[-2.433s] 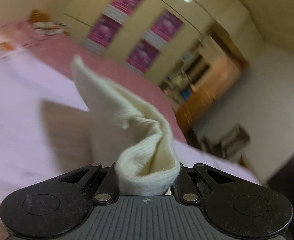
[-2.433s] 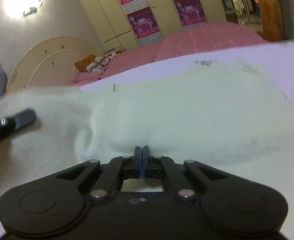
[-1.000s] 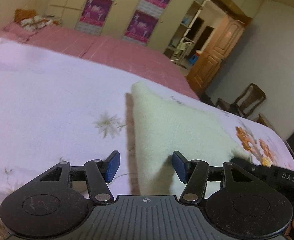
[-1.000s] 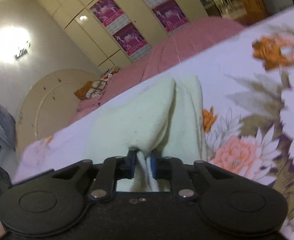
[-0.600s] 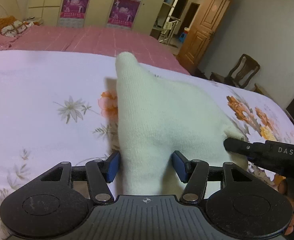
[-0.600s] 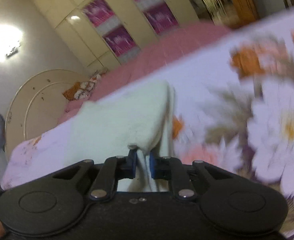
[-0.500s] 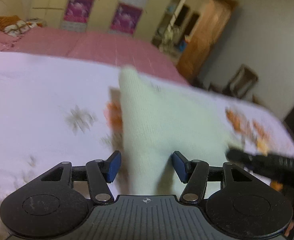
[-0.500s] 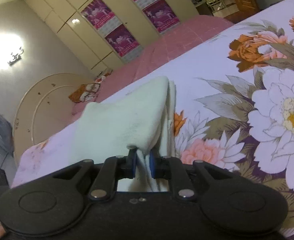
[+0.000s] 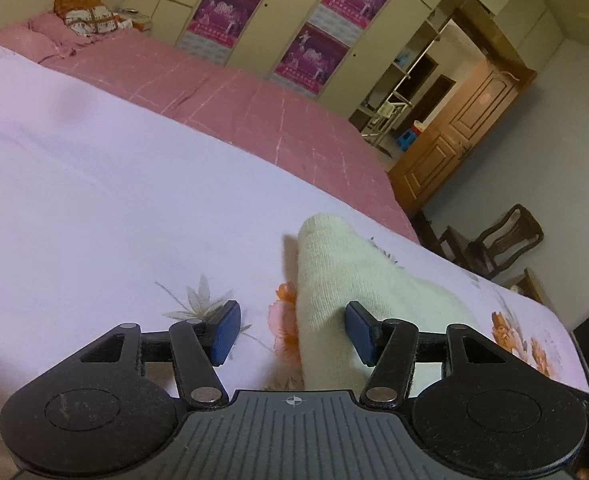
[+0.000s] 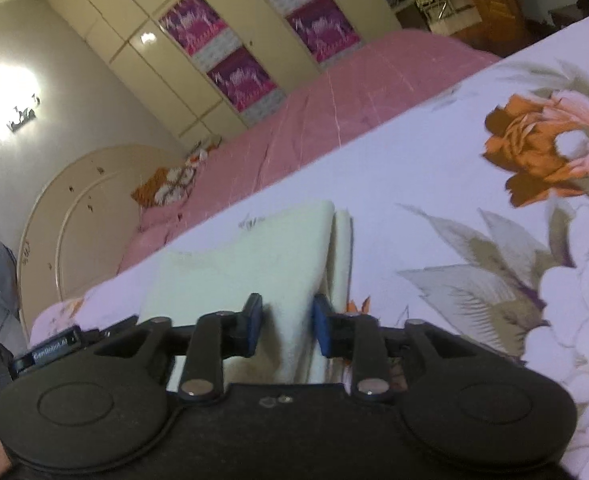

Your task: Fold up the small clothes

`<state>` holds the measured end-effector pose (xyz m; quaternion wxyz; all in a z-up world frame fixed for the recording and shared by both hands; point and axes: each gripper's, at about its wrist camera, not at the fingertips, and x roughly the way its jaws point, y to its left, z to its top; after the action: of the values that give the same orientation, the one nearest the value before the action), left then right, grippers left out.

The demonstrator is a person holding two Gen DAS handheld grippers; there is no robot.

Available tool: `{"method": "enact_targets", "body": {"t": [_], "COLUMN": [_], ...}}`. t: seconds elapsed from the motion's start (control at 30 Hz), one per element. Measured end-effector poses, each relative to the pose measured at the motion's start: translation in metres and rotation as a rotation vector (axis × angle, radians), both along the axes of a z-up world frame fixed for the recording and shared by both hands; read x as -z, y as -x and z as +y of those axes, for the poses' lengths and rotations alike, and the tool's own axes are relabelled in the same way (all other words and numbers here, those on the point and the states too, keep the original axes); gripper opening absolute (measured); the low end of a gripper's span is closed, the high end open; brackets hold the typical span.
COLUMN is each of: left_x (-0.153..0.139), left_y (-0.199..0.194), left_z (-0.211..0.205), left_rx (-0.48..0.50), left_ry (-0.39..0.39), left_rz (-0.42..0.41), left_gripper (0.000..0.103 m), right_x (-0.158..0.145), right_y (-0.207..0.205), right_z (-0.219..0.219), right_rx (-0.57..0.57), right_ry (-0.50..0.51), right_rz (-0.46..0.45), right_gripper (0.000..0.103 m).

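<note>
Where the left gripper (image 9: 290, 332) hangs over the bed, its jaws stand well apart and clamp nothing. The cloth (image 9: 334, 280) lies on the flowered sheet (image 9: 94, 200) with its near end running in between them. It sits off-centre, close against the blue pad on the picture's right, and bare sheet shows between it and the other pad. At the right gripper (image 10: 286, 330) a raised fold of the same cloth (image 10: 254, 256) stands between the jaws, which have just been closing. Even so, the pads are slightly apart. The pad on the picture's right is at the fold's edge and a shadowed gap separates the other pad from it, so no firm pinch shows. The cloth is a small cream knit piece with a fine ribbed weave. In the left wrist view it is a rounded, tapering shape with a blunt far tip and it lies flat on the sheet. In the right wrist view it is doubled over. Layered edges show along its right side and a dip cuts into its far edge.
</note>
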<state>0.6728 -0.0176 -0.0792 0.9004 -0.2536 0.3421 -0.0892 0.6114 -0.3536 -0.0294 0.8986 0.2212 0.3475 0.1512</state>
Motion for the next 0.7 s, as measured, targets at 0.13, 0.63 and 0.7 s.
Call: {"method": "enact_targets", "body": {"t": [0.13,0.63,0.7], "left_x": [0.002,-0.019,-0.013], "left_y": [-0.002,0.082,0.101], "left_z": [-0.012,0.009,0.008], "left_rx": [0.045,0.127,0.150], "left_ry": [-0.020,-0.039,-0.048], "left_rz": [-0.015,-0.059,-0.048], "left_gripper": [0.057,0.057,0.057], "right_x": [-0.004,-0.011,-0.006], "right_y": [0.020,0.095,0.108], "right_z": [-0.004,-0.021,-0.019], "right_rx": [0.033,-0.027,-0.042], "right_ry": [0.079,-0.020,-0.033], "right_rz": [-0.066,-0.028,-0.003], "right_gripper": [0.006,0.028,0.028]}}
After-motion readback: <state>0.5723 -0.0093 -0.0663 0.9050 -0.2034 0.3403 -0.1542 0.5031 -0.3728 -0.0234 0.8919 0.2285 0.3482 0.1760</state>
